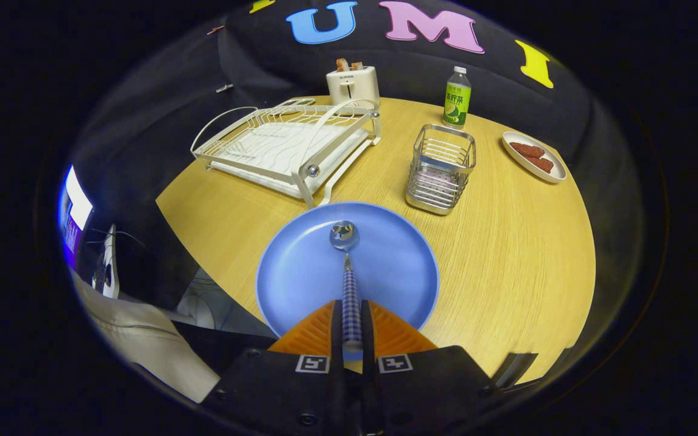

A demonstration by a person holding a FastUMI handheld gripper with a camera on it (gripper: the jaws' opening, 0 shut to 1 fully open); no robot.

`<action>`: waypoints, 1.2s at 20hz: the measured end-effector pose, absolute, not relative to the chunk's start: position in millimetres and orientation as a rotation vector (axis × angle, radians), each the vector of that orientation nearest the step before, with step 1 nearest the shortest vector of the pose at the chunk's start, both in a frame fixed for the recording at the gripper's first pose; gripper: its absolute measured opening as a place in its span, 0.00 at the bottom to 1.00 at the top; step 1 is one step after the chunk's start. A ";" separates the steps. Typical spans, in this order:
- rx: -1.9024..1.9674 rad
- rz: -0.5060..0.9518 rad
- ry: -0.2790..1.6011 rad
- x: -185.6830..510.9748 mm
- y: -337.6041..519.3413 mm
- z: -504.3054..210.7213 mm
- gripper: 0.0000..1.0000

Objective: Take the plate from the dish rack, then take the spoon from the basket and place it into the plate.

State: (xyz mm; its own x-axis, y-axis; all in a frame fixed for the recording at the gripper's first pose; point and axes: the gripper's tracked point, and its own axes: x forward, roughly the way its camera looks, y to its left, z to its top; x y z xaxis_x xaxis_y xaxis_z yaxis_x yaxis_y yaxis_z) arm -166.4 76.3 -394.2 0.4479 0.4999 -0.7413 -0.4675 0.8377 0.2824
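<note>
In the gripper view, the fingers (352, 324) are clenched on the checked handle of the spoon (347, 266), both pressing it from either side, with the handle running straight ahead at twelve o'clock and the shiny bowl of the spoon out beyond the fingertips. The spoon's bowl hangs over the middle of the blue plate (300, 272), which lies flat on the wooden counter (518, 254) just ahead of and partly under the fingers; whether the bowl touches the plate cannot be told. Beyond the plate at about eleven o'clock stands the white wire dish rack (285, 148), its near foot just beside the plate's far rim. At about one o'clock from the plate sits the metal wire basket (441, 169), close to the plate but apart from it. Farther off at twelve o'clock is a white toaster (352, 85), at one o'clock a green-labelled bottle (457, 98), and at two o'clock a small white dish (552, 172) carrying brownish-red pieces.
</note>
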 end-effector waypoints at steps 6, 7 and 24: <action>-0.008 0.554 0.961 -165.0 68.9 -410.5 0.19; -0.011 0.548 0.962 -164.0 66.7 -410.0 0.22; 0.023 0.482 0.837 -129.8 61.0 -354.9 1.00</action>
